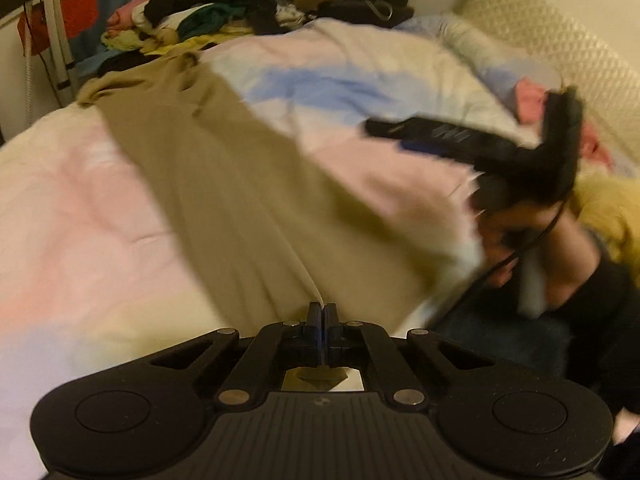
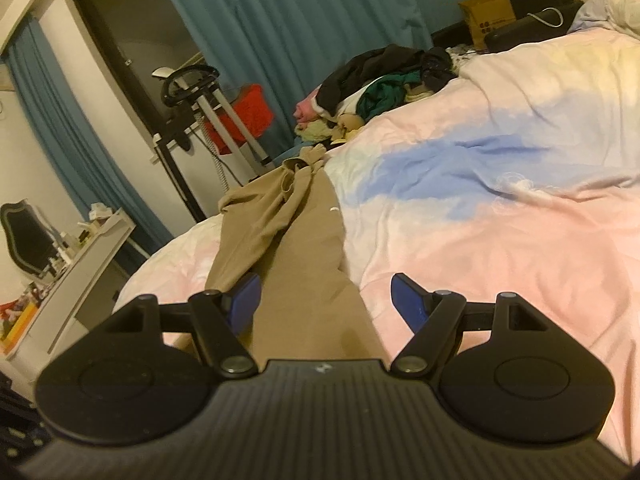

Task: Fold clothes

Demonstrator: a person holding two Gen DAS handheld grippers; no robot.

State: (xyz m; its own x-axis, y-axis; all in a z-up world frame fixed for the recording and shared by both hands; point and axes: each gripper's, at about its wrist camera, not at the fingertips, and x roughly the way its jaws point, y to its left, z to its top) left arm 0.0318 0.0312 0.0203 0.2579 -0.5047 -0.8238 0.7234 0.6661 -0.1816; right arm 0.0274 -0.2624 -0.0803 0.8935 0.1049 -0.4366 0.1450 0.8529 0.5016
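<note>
- The left hand-held gripper has its jaws fully together, pinched on a raised ridge of the tan garment, which runs away from it in a long strip across the pastel duvet on the bed.
- To do this fold well, I would keep that pinch firm and carry the near end along the strip toward the bunched far end, keeping the fabric taut so no crease is trapped.
- The right hand-held gripper stands wide open with nothing between its blue pads; it hovers just over the near part of the same garment. It looks best used to pin or take the other edge.
- Only the left wrist view shows the person's hand on the right tool's handle, and the quilted headboard.
- Only the right wrist view shows the blue curtain, a dresser and the garment's crumpled far end hanging toward the bed edge.
- Both show the unfolded clothes pile at the far side.
</note>
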